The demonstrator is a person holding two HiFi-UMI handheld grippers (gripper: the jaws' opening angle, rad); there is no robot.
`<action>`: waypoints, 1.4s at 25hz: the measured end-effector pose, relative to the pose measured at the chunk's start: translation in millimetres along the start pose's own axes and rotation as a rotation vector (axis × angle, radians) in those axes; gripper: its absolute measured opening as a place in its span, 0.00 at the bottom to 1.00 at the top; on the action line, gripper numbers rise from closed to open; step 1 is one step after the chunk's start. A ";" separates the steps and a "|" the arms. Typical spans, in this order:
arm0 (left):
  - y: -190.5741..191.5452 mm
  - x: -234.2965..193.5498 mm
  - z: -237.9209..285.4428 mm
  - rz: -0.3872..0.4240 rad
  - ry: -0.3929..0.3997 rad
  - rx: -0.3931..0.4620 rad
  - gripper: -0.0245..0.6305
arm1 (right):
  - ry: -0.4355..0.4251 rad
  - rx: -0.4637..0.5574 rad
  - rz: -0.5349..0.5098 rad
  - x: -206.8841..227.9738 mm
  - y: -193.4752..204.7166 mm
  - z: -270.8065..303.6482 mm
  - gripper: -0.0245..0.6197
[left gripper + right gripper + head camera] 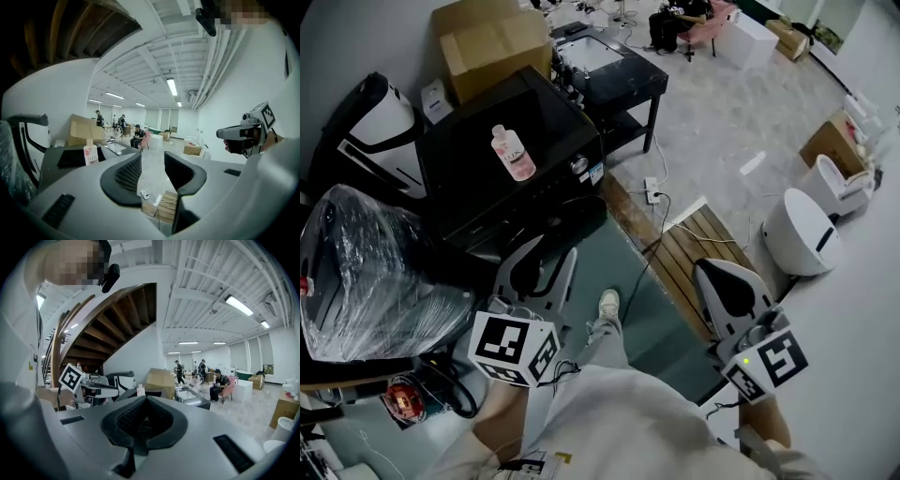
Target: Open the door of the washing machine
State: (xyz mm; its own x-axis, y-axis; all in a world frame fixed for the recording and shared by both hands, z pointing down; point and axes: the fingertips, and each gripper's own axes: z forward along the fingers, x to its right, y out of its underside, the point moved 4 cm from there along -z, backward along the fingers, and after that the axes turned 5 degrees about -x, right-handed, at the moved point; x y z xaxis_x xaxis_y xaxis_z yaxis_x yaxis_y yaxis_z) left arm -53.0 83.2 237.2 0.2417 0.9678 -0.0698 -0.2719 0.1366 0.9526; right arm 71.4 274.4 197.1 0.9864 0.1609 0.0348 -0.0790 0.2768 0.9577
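The washer [469,155] stands ahead and to the left of both claws, touching neither. My left claw [547,261], jaws spread and empty, is nearer. My right claw [719,281] is pressed together, well apart.

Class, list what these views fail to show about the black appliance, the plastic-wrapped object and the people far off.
Black appliance: head view looks steeply down on it, so no door or handle can be made out; in the left gripper view the left gripper covers its lower part.
Plastic-wrapped object: wrap hides its contents; head view's left edge cuts it off.
Distant people: too small in both gripper views.
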 end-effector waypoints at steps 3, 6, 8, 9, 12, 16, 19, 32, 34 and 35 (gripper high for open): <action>8.3 -30.4 34.2 -0.045 -0.014 -0.054 0.30 | -0.024 -0.041 -0.001 18.1 -3.0 44.9 0.08; 20.6 -63.6 67.8 -0.102 -0.029 -0.107 0.30 | -0.049 -0.072 0.002 34.2 -7.5 91.7 0.08; 31.1 -88.7 87.8 -0.128 -0.048 -0.146 0.30 | -0.064 -0.091 0.003 44.1 -9.3 124.6 0.08; 36.9 -101.5 96.9 -0.145 -0.058 -0.166 0.30 | -0.073 -0.100 0.003 48.8 -10.0 141.4 0.08; 55.0 -134.8 118.9 -0.225 -0.085 -0.221 0.31 | -0.105 -0.120 0.004 59.4 -12.9 188.6 0.08; 76.7 -170.6 133.6 -0.283 -0.173 -0.240 0.31 | -0.143 -0.143 -0.024 65.6 -14.7 240.7 0.08; 97.6 -186.0 138.1 -0.340 -0.214 -0.269 0.31 | -0.173 -0.166 -0.020 62.9 -11.9 268.2 0.08; 167.8 -222.0 150.1 -0.756 -0.339 -0.351 0.31 | -0.325 -0.234 -0.043 58.8 -4.6 348.9 0.08; 176.4 -224.8 154.9 -0.817 -0.362 -0.346 0.31 | -0.350 -0.231 -0.046 58.7 -5.6 359.1 0.08; 181.6 -224.2 156.4 -0.840 -0.380 -0.346 0.31 | -0.372 -0.233 -0.047 58.8 -5.4 364.2 0.08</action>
State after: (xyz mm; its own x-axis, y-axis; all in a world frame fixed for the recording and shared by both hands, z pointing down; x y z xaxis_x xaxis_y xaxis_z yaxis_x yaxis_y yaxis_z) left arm -10.8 -142.1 472.2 0.7480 0.4038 -0.5268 -0.1175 0.8617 0.4937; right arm 182.4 -62.7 298.1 0.9712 -0.1972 0.1336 -0.0208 0.4887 0.8722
